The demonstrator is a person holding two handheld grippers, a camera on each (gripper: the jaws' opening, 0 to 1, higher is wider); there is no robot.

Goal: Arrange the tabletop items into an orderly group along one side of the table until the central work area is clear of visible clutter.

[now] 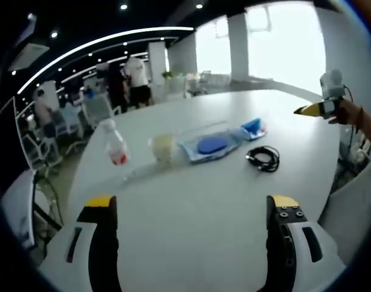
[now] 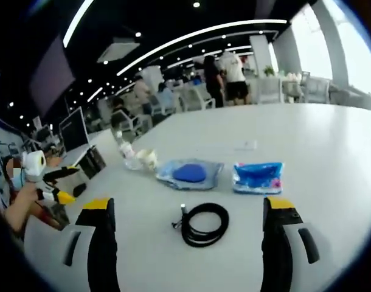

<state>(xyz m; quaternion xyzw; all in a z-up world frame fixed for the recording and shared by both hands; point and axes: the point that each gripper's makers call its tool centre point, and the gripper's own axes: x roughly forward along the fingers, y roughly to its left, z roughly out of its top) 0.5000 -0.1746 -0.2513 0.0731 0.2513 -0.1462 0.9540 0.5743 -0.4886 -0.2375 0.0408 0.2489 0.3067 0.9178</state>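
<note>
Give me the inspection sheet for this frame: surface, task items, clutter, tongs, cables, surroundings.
Surface: white table, mostly bare.
Job's things: clear bottle with red on its label, upright; small cup beside it; blue pad in a clear sleeve; blue packet; all loosely in a row.
Clutter: nothing seen beyond these.
Tongs: left tongs open, holding nothing; right tongs open, holding nothing, above the table.
Cables: coiled black cable, apart from the row, nearest the right tongs.
Surroundings: open office, chairs, people standing in the background, ceiling light strips.
</note>
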